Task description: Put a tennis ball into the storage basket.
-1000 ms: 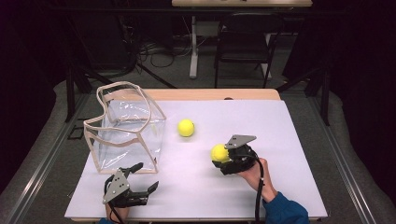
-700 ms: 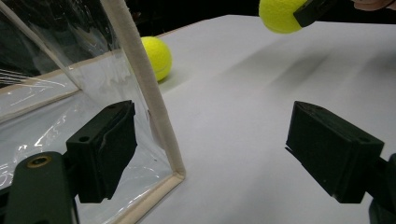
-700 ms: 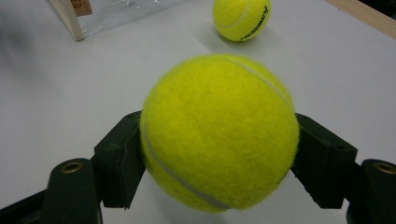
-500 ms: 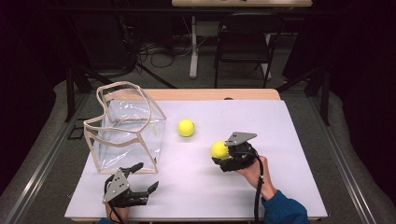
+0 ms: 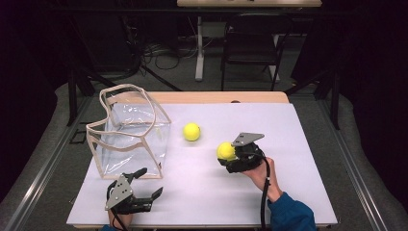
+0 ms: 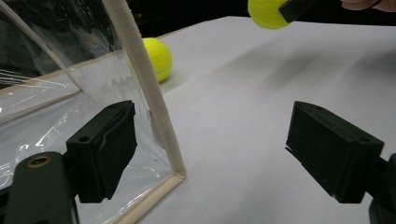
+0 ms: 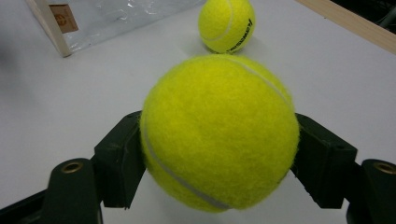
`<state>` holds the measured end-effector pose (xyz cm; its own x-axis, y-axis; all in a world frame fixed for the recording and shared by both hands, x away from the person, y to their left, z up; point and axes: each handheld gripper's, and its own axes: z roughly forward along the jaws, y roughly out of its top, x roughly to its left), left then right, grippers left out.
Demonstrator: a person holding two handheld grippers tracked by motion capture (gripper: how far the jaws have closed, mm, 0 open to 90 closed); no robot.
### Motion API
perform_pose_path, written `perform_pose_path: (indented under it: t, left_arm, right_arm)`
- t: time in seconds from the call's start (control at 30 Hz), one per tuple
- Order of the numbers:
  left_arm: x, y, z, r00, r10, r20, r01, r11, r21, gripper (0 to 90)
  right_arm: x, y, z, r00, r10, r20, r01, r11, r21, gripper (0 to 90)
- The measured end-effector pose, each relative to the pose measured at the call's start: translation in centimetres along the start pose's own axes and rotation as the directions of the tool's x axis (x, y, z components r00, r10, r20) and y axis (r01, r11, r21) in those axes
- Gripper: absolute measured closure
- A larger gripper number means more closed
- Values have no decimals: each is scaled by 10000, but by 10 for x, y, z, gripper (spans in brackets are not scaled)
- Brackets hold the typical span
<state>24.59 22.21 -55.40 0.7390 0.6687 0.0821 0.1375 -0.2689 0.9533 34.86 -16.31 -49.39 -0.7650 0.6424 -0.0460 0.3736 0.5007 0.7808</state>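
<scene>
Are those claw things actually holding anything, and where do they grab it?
The right gripper clamps a tennis ball across its middle, one pad on each side. The left gripper holds nothing.

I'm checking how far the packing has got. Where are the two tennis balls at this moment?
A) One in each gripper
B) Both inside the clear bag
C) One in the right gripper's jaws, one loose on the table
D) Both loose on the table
C: the right gripper is clamped on one ball, while the other ball lies on the table beside the clear bag.
</scene>
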Motion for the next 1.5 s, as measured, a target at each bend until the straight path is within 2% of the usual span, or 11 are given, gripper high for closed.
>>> perform_pose_path:
  t: [0.5,0.9,1.17,1.5]
  left_arm:
    - [0,0,-1,10000,-46,11,46,10000,-64,159]
    - [0,1,0,10000,-26,52,27,10000,-94,159]
    - [1,0,0,9999,-102,29,102,9999,-51,159]
    - [1,0,1,9999,-104,27,104,9999,-104,159]
  right_arm:
    - [0,17,1,9997,-241,46,242,9996,-148,257]
    - [4,38,4,9970,-773,49,774,9967,-243,257]
    - [2,48,4,9966,-822,99,825,9959,-358,257]
    - [-4,56,9,9972,-743,-98,738,9965,-405,258]
